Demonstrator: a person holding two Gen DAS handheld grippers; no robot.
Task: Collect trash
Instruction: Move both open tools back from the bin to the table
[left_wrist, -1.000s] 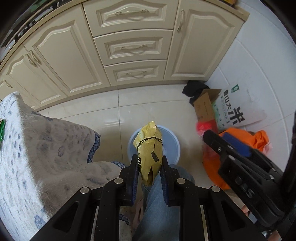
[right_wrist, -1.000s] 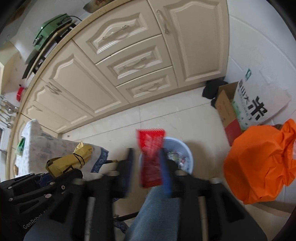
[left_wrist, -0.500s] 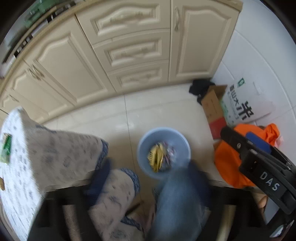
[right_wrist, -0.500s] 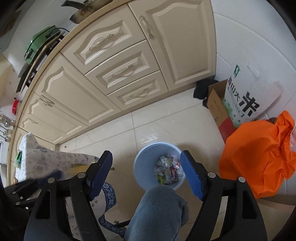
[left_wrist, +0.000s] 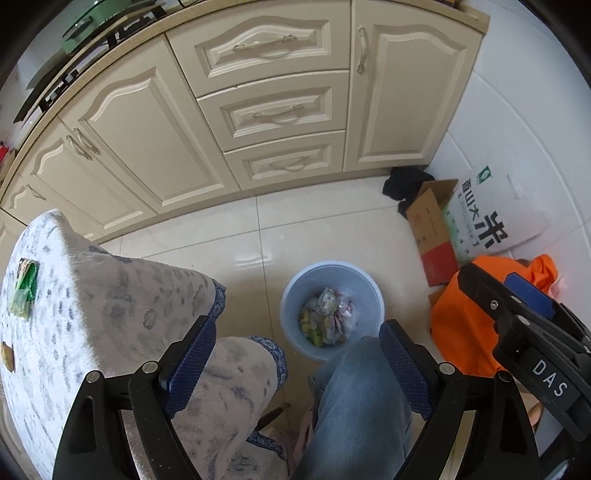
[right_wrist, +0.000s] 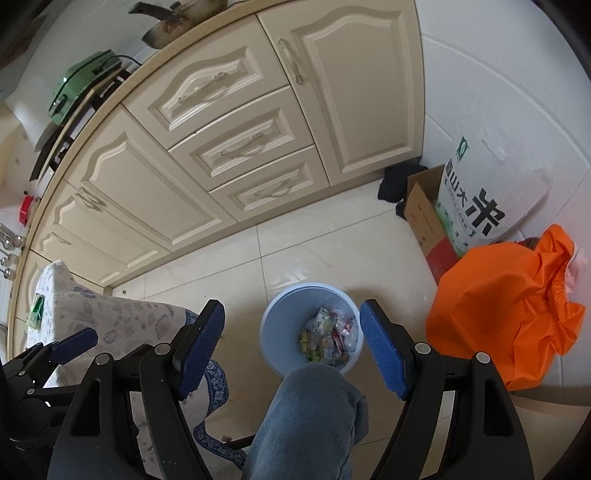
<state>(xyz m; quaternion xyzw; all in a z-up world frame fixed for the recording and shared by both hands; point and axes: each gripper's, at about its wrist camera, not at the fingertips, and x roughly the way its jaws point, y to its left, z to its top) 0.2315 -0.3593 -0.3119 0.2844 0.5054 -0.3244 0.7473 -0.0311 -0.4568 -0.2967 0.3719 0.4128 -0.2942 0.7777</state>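
Observation:
A light blue bin (left_wrist: 291, 295) (right_wrist: 271, 321) stands on the tiled floor below both grippers, holding a heap of wrappers (left_wrist: 327, 321) (right_wrist: 330, 338). My left gripper (left_wrist: 295, 350) hangs open above it with nothing between its blue pads. The right gripper (right_wrist: 291, 332) is open too, and just as empty, framing the bin. A green wrapper (left_wrist: 24, 291) (right_wrist: 36, 314) lies on the cloth-covered table (left_wrist: 110, 295) at the left, with a small brown scrap (left_wrist: 7, 356) near it. A person's knee in jeans (left_wrist: 362, 398) (right_wrist: 310, 406) covers the bin's near rim.
Right of the bin sit an orange bag (right_wrist: 509, 306), a cardboard box (right_wrist: 424, 218) and a white rice sack (right_wrist: 480, 192). A black cloth (left_wrist: 402, 182) lies at the foot of the cream cabinets (left_wrist: 273, 114). Bare floor tiles lie between the cabinets and the bin.
Both grippers have opened. The yellow packet left my left gripper and the red wrapper left my right one; both now lie in the bin.

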